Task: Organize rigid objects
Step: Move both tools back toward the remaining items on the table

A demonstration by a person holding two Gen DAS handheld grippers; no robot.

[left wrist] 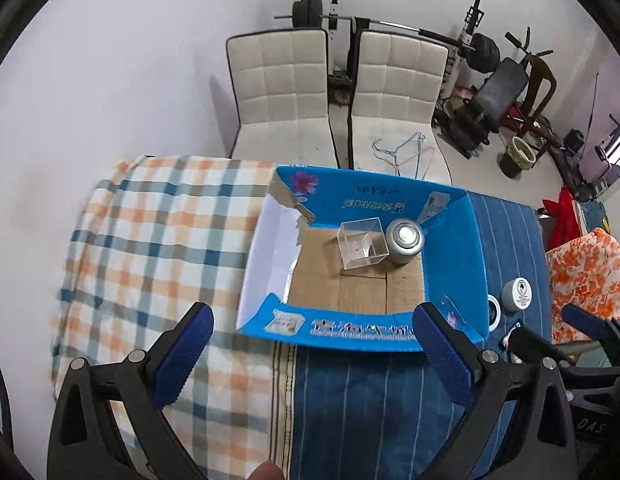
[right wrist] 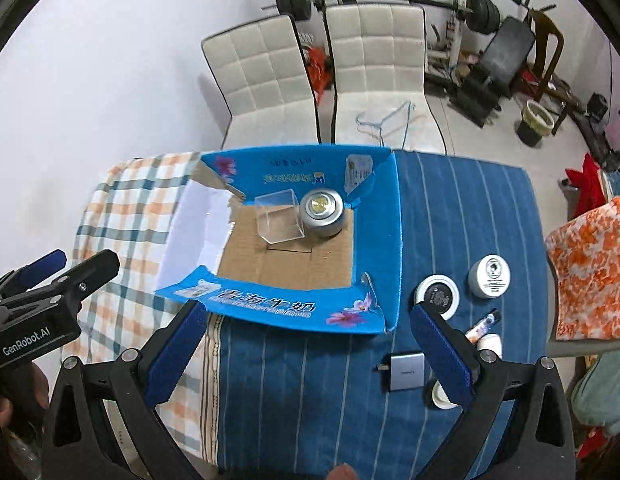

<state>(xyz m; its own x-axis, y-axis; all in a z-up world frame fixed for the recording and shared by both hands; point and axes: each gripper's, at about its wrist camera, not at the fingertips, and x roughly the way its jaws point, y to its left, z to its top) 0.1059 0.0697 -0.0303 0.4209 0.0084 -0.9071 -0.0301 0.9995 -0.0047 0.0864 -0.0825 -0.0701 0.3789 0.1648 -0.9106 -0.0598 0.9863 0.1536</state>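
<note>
An open blue cardboard box (left wrist: 453, 248) (right wrist: 377, 240) stands on the cloth-covered table. Inside it are a clear plastic cube (left wrist: 359, 242) (right wrist: 280, 216) and a silver round tin (left wrist: 405, 240) (right wrist: 322, 212), side by side at the far wall. To the right of the box lie a white jar (right wrist: 489, 275) (left wrist: 518, 294), a round black-topped lid (right wrist: 437, 295), a grey charger (right wrist: 405, 369), a small tube (right wrist: 483, 326) and a white roll (right wrist: 439, 396). My left gripper (left wrist: 313, 354) is open and empty, just before the box. My right gripper (right wrist: 308, 356) is open and empty, before the box's near flap.
Two white padded chairs (left wrist: 282, 92) (right wrist: 373, 72) stand behind the table, wire hangers (right wrist: 385, 120) on one seat. Gym equipment (right wrist: 489, 56) and a bin (right wrist: 535, 122) fill the back right. An orange floral cloth (right wrist: 589, 272) lies at the right. A checked cloth (left wrist: 150, 232) covers the table's left.
</note>
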